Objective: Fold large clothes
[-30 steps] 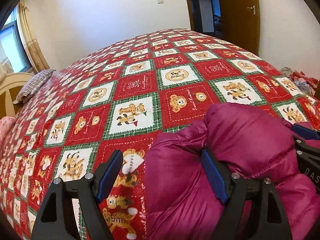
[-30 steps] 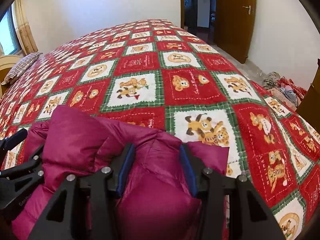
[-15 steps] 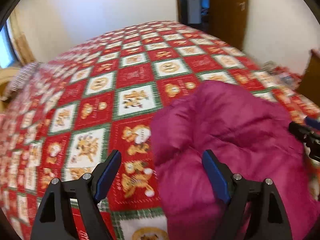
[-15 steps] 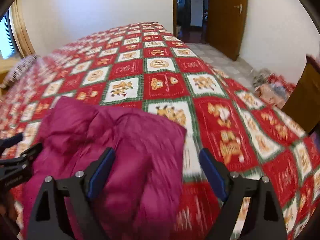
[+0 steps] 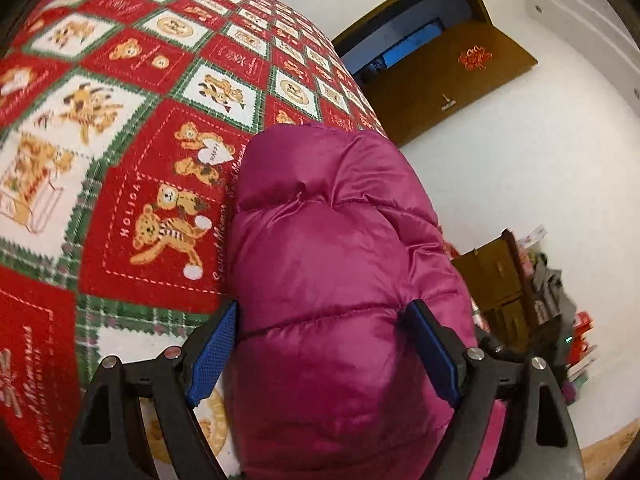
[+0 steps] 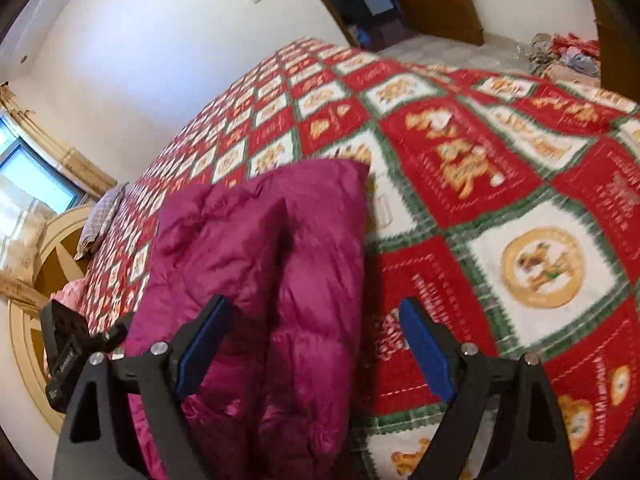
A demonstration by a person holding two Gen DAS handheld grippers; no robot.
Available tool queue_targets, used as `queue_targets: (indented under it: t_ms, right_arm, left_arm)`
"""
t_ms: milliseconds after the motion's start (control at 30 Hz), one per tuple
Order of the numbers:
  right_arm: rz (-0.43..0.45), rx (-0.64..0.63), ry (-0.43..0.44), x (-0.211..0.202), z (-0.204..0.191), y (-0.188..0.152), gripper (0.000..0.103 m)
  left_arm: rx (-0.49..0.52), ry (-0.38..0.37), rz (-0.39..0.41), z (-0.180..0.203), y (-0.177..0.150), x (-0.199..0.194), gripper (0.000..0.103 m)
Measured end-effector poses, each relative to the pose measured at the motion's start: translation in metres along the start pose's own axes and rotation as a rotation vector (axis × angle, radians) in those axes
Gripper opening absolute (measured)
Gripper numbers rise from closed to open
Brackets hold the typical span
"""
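the magenta puffer jacket (image 5: 344,264) lies bunched in a thick bundle on the bed, over the red, green and white teddy-bear quilt (image 5: 132,128). in the left wrist view its padded bulk fills the gap between the two blue-padded fingers of the left gripper (image 5: 324,356); the jaws stand wide apart, and the fabric bulges up between them and comes close to both pads, though whether it presses on them i cannot tell. in the right wrist view the right gripper (image 6: 312,348) also has its jaws spread wide. here the jacket (image 6: 256,264) sits toward the left-side finger, passing beside and under that pad, while the other finger (image 6: 424,352) hangs over bare quilt (image 6: 520,208), apart from the fabric. a striped pillow (image 6: 102,220) rests near the far edge of the bed by a round wooden headboard (image 6: 28,304). a brown door (image 5: 444,76) stands open beyond the bed.
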State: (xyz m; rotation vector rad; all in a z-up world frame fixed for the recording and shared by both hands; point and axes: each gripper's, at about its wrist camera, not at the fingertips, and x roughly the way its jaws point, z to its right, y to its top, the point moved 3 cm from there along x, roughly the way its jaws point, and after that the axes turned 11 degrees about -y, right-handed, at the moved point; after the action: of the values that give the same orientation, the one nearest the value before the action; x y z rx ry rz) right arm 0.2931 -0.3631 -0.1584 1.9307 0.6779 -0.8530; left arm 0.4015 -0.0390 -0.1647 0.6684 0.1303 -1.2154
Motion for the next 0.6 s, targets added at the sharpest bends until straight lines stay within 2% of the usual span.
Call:
queue_targets:
  t_ms: [133, 233, 300, 400, 467, 600]
  right_arm:
    - [-0.041, 0.029, 0.091, 0.012, 0.001, -0.007, 0.093]
    - [-0.043, 0.014, 0.156, 0.012, -0.001, -0.010, 0.097]
    - [-0.056, 0.005, 0.208, 0.013, -0.003, -0.010, 0.097]
    - [-0.077, 0.001, 0.259, 0.017, -0.008, -0.010, 0.098]
    - [-0.088, -0.013, 0.282, 0.021, -0.015, -0.011, 0.103]
    - [-0.085, -0.095, 0.251, 0.026, -0.031, -0.016, 0.103]
  left_arm:
    - [-0.040, -0.093, -0.009, -0.007, 0.000, -0.002, 0.085]
    - [-0.036, -0.196, 0.001, -0.010, -0.001, -0.010, 0.086]
    - [-0.077, -0.263, 0.025, -0.017, 0.001, -0.015, 0.086]
    - [-0.098, -0.307, 0.038, -0.017, 0.005, -0.014, 0.087]
    - [-0.094, -0.327, 0.045, -0.014, 0.005, -0.015, 0.089]
    - [-0.099, -0.343, 0.047, -0.017, 0.005, -0.016, 0.091]
